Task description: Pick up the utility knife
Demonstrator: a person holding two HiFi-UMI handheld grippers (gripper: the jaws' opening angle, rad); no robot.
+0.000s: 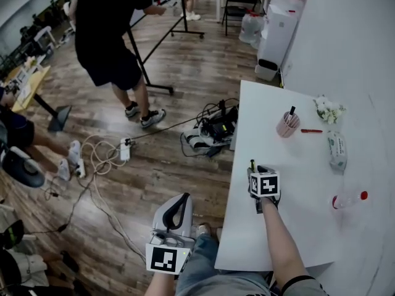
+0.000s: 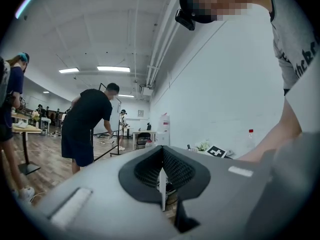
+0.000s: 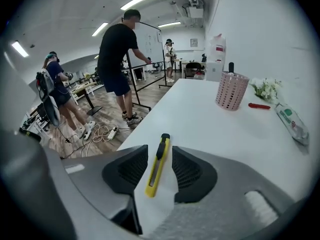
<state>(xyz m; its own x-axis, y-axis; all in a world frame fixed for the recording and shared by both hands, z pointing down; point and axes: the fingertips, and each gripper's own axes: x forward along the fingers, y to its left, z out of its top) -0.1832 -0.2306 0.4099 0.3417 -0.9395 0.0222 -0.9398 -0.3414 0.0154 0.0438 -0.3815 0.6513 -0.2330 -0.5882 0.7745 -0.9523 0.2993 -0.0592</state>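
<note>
Your right hand-held gripper (image 1: 256, 174) has its jaws wide apart, and nothing is squeezed in them yet. The utility knife (image 3: 157, 165) lies flat on the white bench (image 3: 200, 114), right between those two open jaws. It is well apart from the pink cup (image 3: 231, 90), on the side of the cup that is closer to you, and near the bench edge above the wooden floor.

The knife is long and thin. Its long way runs the same way your right hand-held gripper points. Its black end is the end nearer the pink cup, and its yellow end is nearer you. So one jaw sits along each long side of the knife. That looks like a good way to grab it, because the jaws would close across the thin way. The pads do not seem to press on it yet.

Your left hand-held gripper (image 2: 162, 184) has its jaws together and holds nothing. It is off the bench, much farther from the pink cup than the knife is. So your right hand is the near one for this job.
</note>
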